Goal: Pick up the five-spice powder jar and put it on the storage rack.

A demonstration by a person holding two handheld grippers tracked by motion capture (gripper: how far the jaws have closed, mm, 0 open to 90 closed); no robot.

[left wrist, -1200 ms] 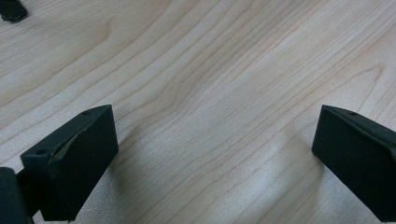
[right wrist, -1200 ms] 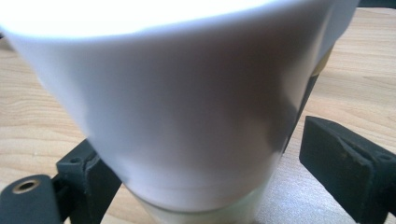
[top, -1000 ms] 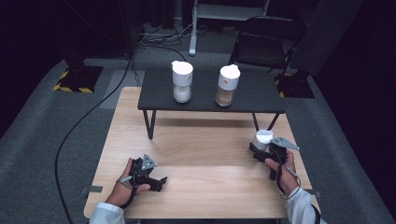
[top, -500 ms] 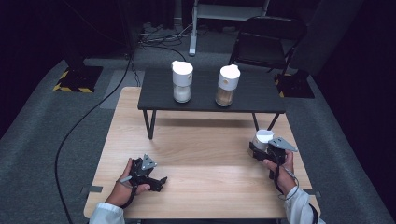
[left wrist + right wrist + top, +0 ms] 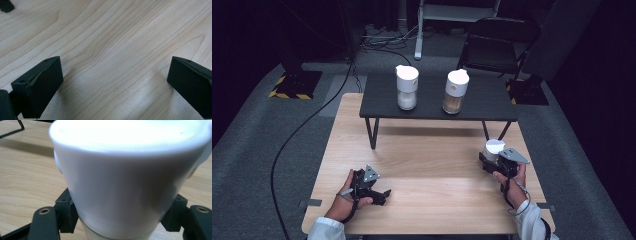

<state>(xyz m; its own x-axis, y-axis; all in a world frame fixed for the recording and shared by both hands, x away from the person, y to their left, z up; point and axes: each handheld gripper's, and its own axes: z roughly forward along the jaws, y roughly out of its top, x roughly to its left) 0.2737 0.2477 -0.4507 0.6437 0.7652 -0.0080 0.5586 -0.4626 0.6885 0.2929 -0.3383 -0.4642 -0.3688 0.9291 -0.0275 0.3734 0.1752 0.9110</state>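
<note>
At the near left of the wooden table (image 5: 427,165), your left gripper (image 5: 382,195) lies low over the bare boards, its jaws spread wide with nothing between them; in the left gripper view you see only wood grain in the gap. Your left hand (image 5: 346,200) wraps its body from behind.

Farther back, on the low black table (image 5: 437,102) that stands across the far edge of the wood, you have two white-lidded jars side by side but apart: the left jar (image 5: 406,87) with pale contents and the right jar (image 5: 455,91) with tan contents, both upright.

Over at the right edge of the wooden table, your right gripper (image 5: 488,159) is clamped on a white container (image 5: 493,148); its jaws have just been closing on it. In the right gripper view the white container (image 5: 130,180) sits squarely between the two black jaws, both pads pressed against its lower wall. It stands upright on the wood, well apart from the jars. Your right hand (image 5: 508,175) holds the gripper from the near side.
</note>
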